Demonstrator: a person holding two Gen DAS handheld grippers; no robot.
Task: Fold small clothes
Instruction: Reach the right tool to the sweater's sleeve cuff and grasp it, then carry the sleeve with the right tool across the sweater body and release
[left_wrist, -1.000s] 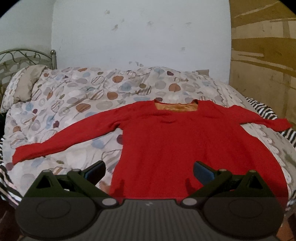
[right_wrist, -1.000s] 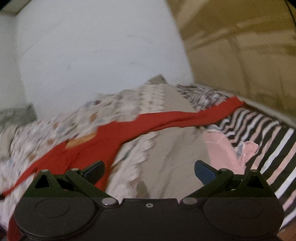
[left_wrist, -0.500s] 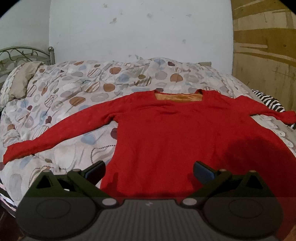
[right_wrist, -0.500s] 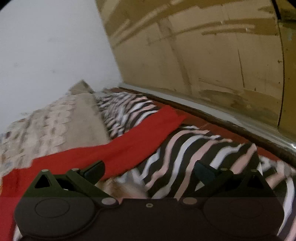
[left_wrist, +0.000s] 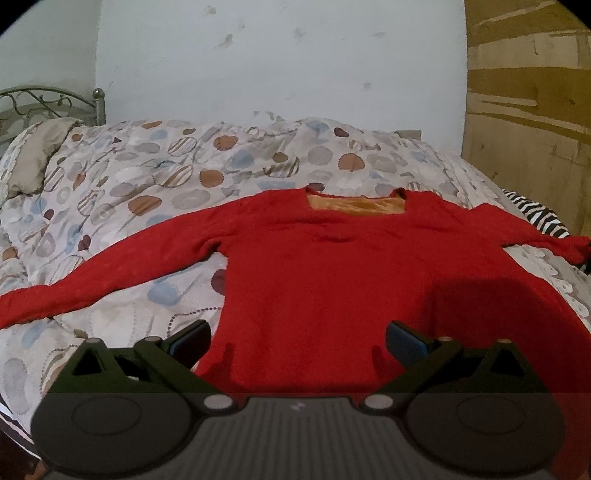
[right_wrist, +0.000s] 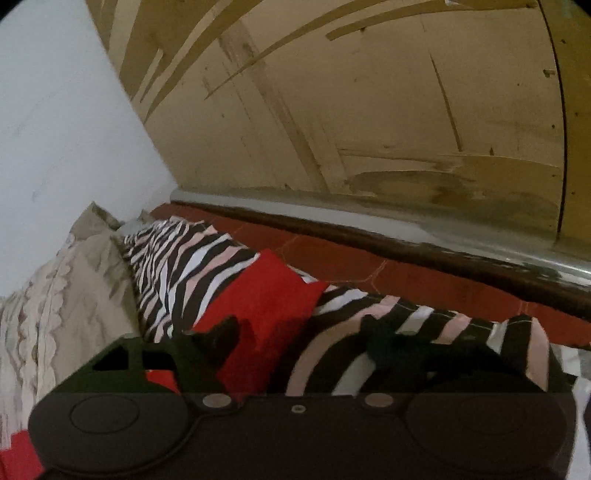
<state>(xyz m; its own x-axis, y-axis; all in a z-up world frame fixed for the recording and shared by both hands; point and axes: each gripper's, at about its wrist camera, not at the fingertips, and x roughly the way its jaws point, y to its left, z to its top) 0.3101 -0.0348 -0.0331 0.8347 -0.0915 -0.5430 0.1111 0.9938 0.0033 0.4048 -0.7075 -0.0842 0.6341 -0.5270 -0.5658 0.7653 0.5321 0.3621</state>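
A red long-sleeved sweater (left_wrist: 314, 273) lies flat on the bed, face up, both sleeves spread out, with an orange lining at the neck. My left gripper (left_wrist: 297, 341) is open and empty, just above the sweater's bottom hem. My right gripper (right_wrist: 301, 341) is open and empty, low over the cuff of the right sleeve (right_wrist: 258, 295); the cuff lies on a striped blanket (right_wrist: 369, 321) between the fingers, nearer the left one.
A duvet (left_wrist: 166, 173) with round patches covers the bed, with a pillow (left_wrist: 33, 158) and a metal headboard (left_wrist: 40, 99) at the left. A white wall stands behind, and a brown board wall (right_wrist: 388, 110) runs along the right side above a red floor strip (right_wrist: 424, 273).
My right gripper has swung right along the sleeve and come down over its cuff. My left gripper has moved a little closer to the sweater's hem.
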